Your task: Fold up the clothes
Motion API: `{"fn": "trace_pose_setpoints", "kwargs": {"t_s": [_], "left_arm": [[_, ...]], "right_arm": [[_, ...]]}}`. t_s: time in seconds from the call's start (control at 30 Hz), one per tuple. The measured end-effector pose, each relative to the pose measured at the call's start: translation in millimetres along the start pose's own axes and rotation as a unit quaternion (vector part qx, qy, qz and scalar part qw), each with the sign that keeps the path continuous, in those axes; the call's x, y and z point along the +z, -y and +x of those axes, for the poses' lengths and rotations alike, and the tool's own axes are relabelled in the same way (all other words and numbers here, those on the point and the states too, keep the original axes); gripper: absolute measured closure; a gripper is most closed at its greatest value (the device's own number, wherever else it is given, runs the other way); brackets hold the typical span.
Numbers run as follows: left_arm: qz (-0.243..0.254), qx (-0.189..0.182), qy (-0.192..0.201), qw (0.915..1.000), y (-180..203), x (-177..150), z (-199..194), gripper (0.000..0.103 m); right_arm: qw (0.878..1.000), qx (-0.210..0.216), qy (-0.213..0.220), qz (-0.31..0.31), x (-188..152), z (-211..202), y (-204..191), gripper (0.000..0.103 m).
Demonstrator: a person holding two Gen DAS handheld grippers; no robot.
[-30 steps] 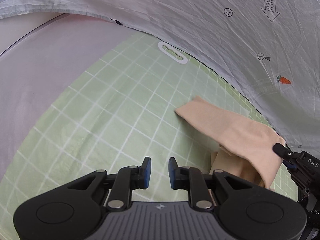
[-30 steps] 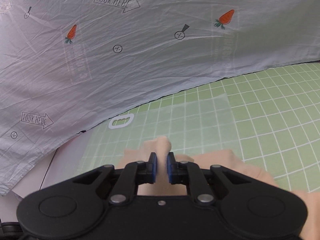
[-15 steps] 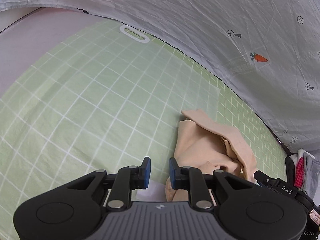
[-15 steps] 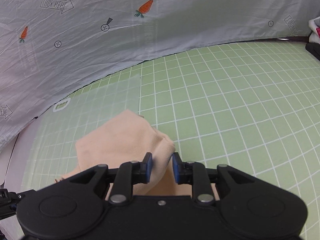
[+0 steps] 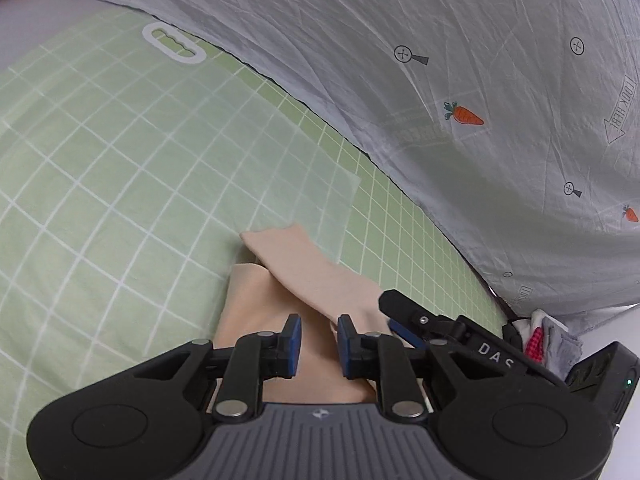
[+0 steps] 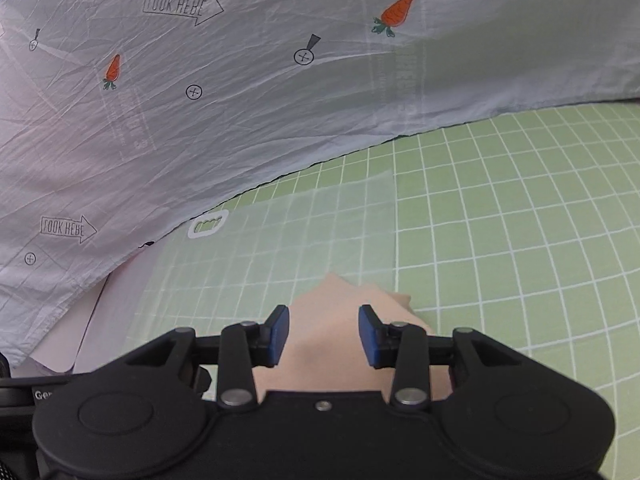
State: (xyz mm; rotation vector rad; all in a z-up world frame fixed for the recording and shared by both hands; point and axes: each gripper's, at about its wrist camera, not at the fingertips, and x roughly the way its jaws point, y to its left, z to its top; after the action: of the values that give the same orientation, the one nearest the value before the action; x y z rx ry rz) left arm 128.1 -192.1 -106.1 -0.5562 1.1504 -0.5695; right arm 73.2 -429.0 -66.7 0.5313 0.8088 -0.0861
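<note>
Folding item: one peach garment (image 5: 304,264), lying on the green grid mat (image 5: 120,184) over the tabletop, partly on the clear plastic sheet (image 5: 280,168) with its white handle cut-out (image 5: 175,43) out at 11 o'clock. Upper flap crosses the lower layer on a slant, its free corner pointing to about 11 o'clock in the left view; fold judged loose, not yet flat. Right gripper (image 6: 323,334): jaws have just been opening, now standing moderately apart with the cloth lying below and between them, pads not pressing it, so nothing is held. Left gripper (image 5: 318,346): jaws narrowly parted over the near part of the garment, gripping nothing visible. Right gripper's finger appears at 3 o'clock in the left view, close beside the left one. Backdrop: grey printed sheet (image 6: 280,80) with carrots, from 10 to 2 o'clock. Handling note, as judgement: lift the right jaws straight clear so the flap is not dragged, then pinch one layer only at the slanted flap's edge and square it with the layer beneath. Soft knit, likely to slip and bunch; press flat before the next fold. Risk: catching the plastic sheet along with the cloth.
</note>
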Motion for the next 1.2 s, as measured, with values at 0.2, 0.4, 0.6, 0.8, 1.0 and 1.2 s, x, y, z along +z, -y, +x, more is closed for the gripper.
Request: {"fn": "trace_pose_setpoints", "kwargs": {"t_s": [0.2,0.4,0.6,0.8,1.0,1.2], "left_arm": [[0.029,-0.015,-0.036,0.9988,6,-10,20,0.093],[0.031,-0.047,-0.034,0.9978,8,-8,25,0.093],[0.060,-0.033,-0.048,0.9965,19,-9,39,0.093],[0.054,-0.046,-0.057,0.9958,24,-9,52,0.093],[0.011,-0.069,-0.066,0.9953,23,-8,65,0.097],[-0.039,-0.081,-0.068,0.9936,22,-4,72,0.098]], "right_arm": [[0.998,-0.019,-0.007,0.056,-6,8,25,0.064],[0.996,-0.034,-0.009,0.082,-12,4,39,0.064],[0.995,-0.036,-0.011,0.090,-14,4,41,0.064],[0.994,-0.030,-0.014,0.103,-15,0,46,0.062],[0.985,-0.004,-0.022,0.171,-17,-2,61,0.058],[0.962,0.036,-0.018,0.270,-20,-10,80,0.058]]}}
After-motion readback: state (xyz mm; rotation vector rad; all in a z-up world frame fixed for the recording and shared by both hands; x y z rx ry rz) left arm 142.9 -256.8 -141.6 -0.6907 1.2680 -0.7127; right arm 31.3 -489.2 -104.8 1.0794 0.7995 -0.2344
